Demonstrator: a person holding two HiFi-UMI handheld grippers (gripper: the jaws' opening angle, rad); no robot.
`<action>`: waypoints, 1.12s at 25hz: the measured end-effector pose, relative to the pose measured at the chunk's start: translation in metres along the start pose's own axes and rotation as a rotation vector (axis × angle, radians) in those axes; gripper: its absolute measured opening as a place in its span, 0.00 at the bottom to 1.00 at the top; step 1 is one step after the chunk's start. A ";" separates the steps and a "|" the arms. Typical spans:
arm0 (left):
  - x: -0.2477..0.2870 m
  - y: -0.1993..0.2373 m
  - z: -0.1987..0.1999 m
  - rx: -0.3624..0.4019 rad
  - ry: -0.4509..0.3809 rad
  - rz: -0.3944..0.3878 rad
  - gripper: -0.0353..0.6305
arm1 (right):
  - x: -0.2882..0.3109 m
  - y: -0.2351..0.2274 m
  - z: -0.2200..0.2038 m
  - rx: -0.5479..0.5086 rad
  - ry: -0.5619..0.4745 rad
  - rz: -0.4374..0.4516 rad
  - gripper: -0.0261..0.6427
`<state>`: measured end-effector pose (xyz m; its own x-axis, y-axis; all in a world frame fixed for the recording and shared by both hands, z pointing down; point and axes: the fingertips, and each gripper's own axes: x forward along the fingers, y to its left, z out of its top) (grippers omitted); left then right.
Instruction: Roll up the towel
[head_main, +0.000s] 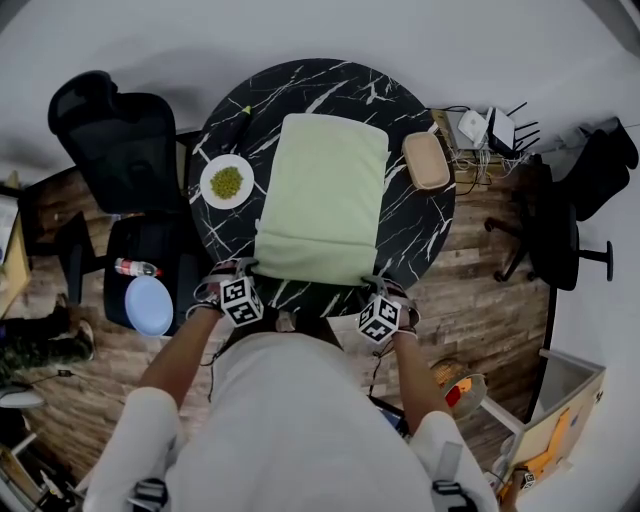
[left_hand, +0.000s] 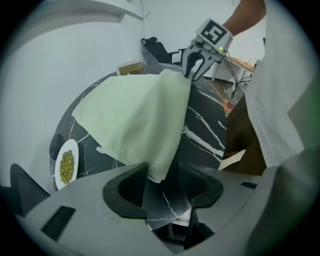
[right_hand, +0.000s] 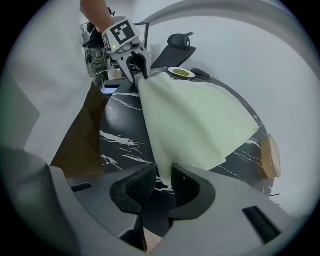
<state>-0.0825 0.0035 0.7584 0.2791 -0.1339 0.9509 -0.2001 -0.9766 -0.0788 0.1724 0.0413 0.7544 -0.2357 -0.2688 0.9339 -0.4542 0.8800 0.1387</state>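
Observation:
A pale green towel (head_main: 320, 195) lies spread on the round black marble table (head_main: 420, 240), its near edge towards me. My left gripper (head_main: 235, 270) is at the towel's near left corner. In the left gripper view that corner (left_hand: 156, 172) hangs between the jaws against one pad, and a gap shows to the other pad, so the left gripper (left_hand: 162, 182) is open. My right gripper (head_main: 378, 287) is at the near right corner. In the right gripper view its jaws stand narrow, and the towel (right_hand: 200, 120) fills the gap between the pads of the right gripper (right_hand: 162, 181).
A white plate of green peas (head_main: 227, 182) sits on the table left of the towel. A tan oblong board (head_main: 427, 160) lies at the right rim. A black office chair (head_main: 115, 130) stands to the left, with a blue disc (head_main: 148, 305) and a bottle (head_main: 135, 268) below it.

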 end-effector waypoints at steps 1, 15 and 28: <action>0.000 0.000 0.001 -0.004 0.004 -0.015 0.34 | 0.002 -0.001 0.000 0.003 0.004 0.003 0.16; -0.008 0.006 0.000 -0.065 -0.015 -0.012 0.07 | -0.003 -0.001 -0.002 0.058 0.000 0.011 0.05; -0.059 -0.084 -0.031 -0.102 -0.031 -0.178 0.07 | -0.066 0.094 -0.010 0.135 -0.020 0.160 0.05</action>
<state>-0.1109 0.0985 0.7177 0.3474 0.0328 0.9372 -0.2388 -0.9633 0.1223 0.1545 0.1455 0.7088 -0.3308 -0.1389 0.9334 -0.5205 0.8519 -0.0576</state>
